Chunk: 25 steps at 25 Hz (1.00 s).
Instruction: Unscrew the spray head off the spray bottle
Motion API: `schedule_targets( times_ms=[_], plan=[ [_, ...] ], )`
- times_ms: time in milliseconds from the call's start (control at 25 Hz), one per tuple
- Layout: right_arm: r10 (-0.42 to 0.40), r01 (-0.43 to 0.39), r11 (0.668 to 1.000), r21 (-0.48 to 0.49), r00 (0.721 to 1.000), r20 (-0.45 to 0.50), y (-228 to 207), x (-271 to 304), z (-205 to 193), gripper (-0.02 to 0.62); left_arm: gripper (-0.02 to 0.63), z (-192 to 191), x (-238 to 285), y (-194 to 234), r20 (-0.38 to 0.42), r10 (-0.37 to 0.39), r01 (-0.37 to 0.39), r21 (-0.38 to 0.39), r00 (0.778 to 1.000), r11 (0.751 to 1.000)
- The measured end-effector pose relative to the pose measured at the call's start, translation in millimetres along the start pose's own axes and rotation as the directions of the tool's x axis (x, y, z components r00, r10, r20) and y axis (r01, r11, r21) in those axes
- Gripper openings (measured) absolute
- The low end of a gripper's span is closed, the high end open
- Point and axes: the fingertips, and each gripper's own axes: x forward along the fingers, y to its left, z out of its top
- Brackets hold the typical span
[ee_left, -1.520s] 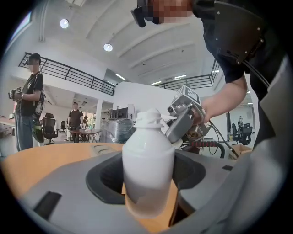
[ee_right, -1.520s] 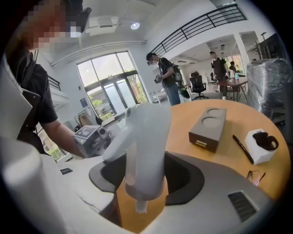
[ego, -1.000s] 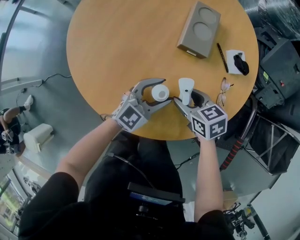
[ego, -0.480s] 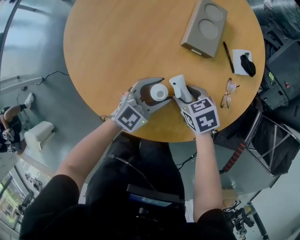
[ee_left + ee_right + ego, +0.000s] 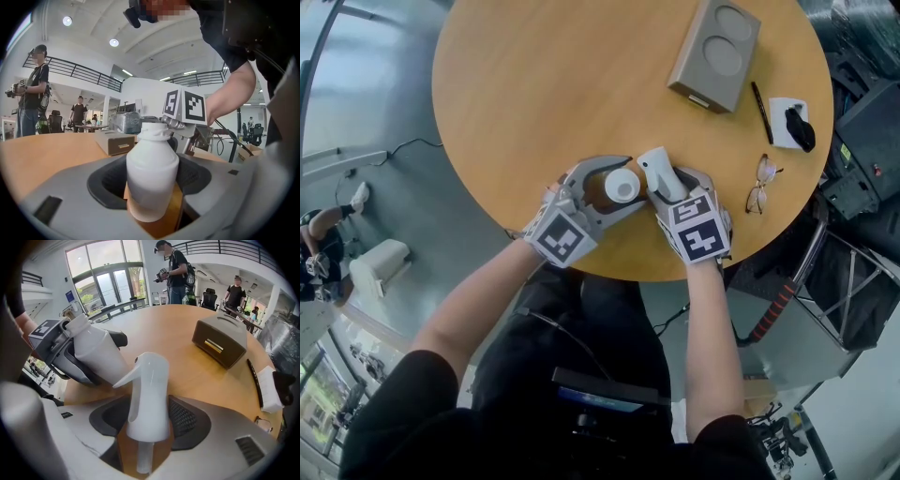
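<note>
A white spray bottle (image 5: 622, 187) with a bare neck stands near the front edge of the round wooden table (image 5: 562, 84). My left gripper (image 5: 636, 180) is shut on its body (image 5: 152, 173). The unscrewed white spray head (image 5: 658, 173) sits just right of it, nozzle towards the bottle. It is upright between the pads of my right gripper (image 5: 670, 183), its dip tube hanging down close to the tabletop (image 5: 149, 394). Those jaws have just been opening a little, with the head still between them and touching the pads. In the right gripper view the bottle (image 5: 96, 352) leans at the left.
A grey box (image 5: 714, 54) lies at the table's far right, with a black pen (image 5: 761, 112) and a white card carrying a black object (image 5: 792, 124) beside it. Glasses (image 5: 761, 183) lie at the right edge. People stand in the room beyond.
My right gripper has sunk towards the table with the spray head and rolled, ending closer to the bottle. The left gripper and bottle have stayed put.
</note>
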Motion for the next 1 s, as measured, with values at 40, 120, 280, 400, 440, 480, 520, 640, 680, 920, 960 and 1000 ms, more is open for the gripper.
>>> schedule_targets(
  times_ms=[40, 120, 280, 400, 440, 480, 520, 640, 680, 920, 960, 1000],
  plan=[
    [0.005, -0.005, 1.0, 0.001, 1.0, 0.006, 1, 0, -1, 0.285, 0.321, 1, -1, -1, 0.001, 0.0, 0.0, -0.001, 1.0, 1.0],
    [0.011, -0.011, 1.0, 0.002, 1.0, 0.02, 4, -3, -2, 0.302, 0.321, 4, -3, -3, 0.004, -0.001, 0.001, -0.002, 1.0, 1.0],
    [0.01, -0.01, 1.0, 0.004, 0.999, 0.036, 11, -11, -1, 0.314, 0.327, 11, -8, -5, 0.006, -0.01, 0.009, 0.013, 1.0, 1.0],
    [0.006, -0.006, 1.0, 0.001, 0.999, 0.047, 17, -19, 1, 0.313, 0.331, 17, -15, -7, -0.003, -0.014, 0.014, 0.021, 1.0, 1.0],
    [0.004, -0.005, 1.0, 0.001, 0.999, 0.053, 19, -23, 2, 0.313, 0.335, 19, -18, -8, -0.009, -0.012, 0.012, 0.023, 1.0, 1.0],
    [0.001, -0.001, 1.0, 0.0, 0.998, 0.06, 22, -28, 4, 0.314, 0.334, 21, -22, -9, -0.017, -0.008, 0.009, 0.026, 1.0, 1.0],
    [-0.003, 0.003, 1.0, -0.002, 0.998, 0.066, 24, -32, 5, 0.314, 0.335, 25, -25, -9, -0.019, -0.005, 0.006, 0.032, 1.0, 0.999],
    [-0.014, 0.015, 1.0, -0.002, 0.996, 0.089, 30, -50, 8, 0.314, 0.335, 44, -35, -13, 0.013, -0.007, 0.006, 0.064, 1.0, 0.998],
    [-0.018, 0.018, 1.0, -0.001, 0.995, 0.099, 32, -58, 10, 0.314, 0.336, 51, -39, -14, 0.015, -0.005, 0.004, 0.07, 1.0, 0.998],
    [-0.02, 0.023, 1.0, -0.011, 0.972, 0.236, 52, -116, 33, 0.313, 0.334, 99, -74, -16, -0.004, 0.021, -0.021, 0.022, 1.0, 1.0],
    [-0.014, 0.019, 1.0, -0.015, 0.961, 0.277, 58, -130, 41, 0.313, 0.334, 111, -83, -18, 0.004, 0.02, -0.02, 0.016, 1.0, 1.0],
    [-0.009, 0.016, 1.0, -0.02, 0.947, 0.322, 65, -144, 50, 0.312, 0.334, 124, -92, -21, 0.012, 0.019, -0.019, 0.014, 1.0, 1.0]
  ],
)
